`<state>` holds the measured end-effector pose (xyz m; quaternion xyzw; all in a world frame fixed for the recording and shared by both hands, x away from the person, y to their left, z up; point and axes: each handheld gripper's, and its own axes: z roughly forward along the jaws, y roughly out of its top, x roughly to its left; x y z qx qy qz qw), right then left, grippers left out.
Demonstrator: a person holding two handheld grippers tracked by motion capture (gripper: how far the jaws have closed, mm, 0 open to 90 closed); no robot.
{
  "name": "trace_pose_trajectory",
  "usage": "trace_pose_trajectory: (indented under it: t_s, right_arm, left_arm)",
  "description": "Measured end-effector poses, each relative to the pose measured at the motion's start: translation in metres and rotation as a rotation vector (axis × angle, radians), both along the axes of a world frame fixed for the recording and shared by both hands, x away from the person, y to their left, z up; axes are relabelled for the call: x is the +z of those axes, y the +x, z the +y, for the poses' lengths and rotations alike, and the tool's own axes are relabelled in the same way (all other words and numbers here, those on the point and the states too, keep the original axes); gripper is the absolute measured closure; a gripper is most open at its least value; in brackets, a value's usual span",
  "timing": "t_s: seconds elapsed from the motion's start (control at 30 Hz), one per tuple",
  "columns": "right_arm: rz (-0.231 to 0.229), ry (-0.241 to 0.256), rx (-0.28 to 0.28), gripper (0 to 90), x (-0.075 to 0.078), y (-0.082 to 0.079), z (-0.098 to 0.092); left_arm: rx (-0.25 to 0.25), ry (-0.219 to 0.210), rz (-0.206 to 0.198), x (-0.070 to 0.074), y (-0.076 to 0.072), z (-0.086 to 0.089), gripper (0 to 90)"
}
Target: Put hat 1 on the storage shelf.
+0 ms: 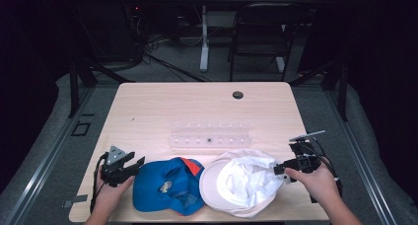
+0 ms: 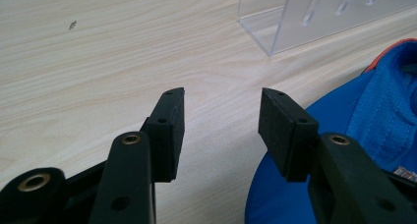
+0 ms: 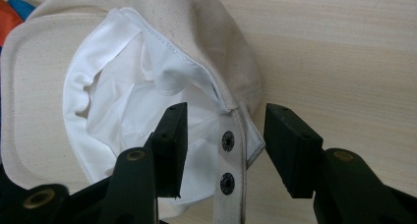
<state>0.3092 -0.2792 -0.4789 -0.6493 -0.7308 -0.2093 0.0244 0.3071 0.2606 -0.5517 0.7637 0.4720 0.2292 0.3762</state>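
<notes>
A pale wooden table (image 1: 148, 106) holds two caps side by side along its near edge. The blue cap (image 1: 165, 185) lies left, touching the white cap (image 1: 241, 183), which rests upside down. A clear plastic rack (image 1: 209, 135) stands just beyond them. The left gripper (image 1: 132, 167) hovers beside the blue cap, jaws apart and empty. The right gripper (image 3: 223, 130) has its jaws spread around the white cap's snap strap (image 3: 229, 155), not closed on it.

blue cap (image 2: 344, 135) cut by frame edge in left gripper view — logo (image 1: 164, 187) too small to read
</notes>
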Motion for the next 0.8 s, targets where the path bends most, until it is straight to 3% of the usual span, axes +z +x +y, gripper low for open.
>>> trace_pose_trajectory:
  t_s: [0.13,0.23,0.33,0.53,0.67,0.8]
  right_arm:
    - [0.038,-0.013,0.002,53.0,-0.007,0.003,0.002]
    - [0.041,-0.008,-0.021,53.1,-0.011,0.004,0.003]
    - [0.059,-0.022,-0.005,53.6,-0.013,0.006,0.002]
    - [0.084,0.005,-0.028,63.3,-0.017,0.007,0.002]
    - [0.079,-0.039,0.001,66.6,-0.014,0.006,0.006]
    - [0.074,-0.05,0.011,68.8,-0.013,0.005,0.009]
  left_arm:
    - [-0.001,0.0,0.0,0.0,0.0,0.0,53.1]
    - [0.002,-0.002,0.002,0.0,0.0,0.0,53.1]
    - [0.0,-0.005,-0.002,-0.001,0.0,0.0,53.1]
    - [0.001,-0.004,-0.003,-0.001,0.001,0.0,53.0]
    - [0.003,-0.001,-0.004,-0.001,0.001,0.0,53.0]
    - [0.004,0.001,-0.003,0.0,0.0,0.0,53.0]
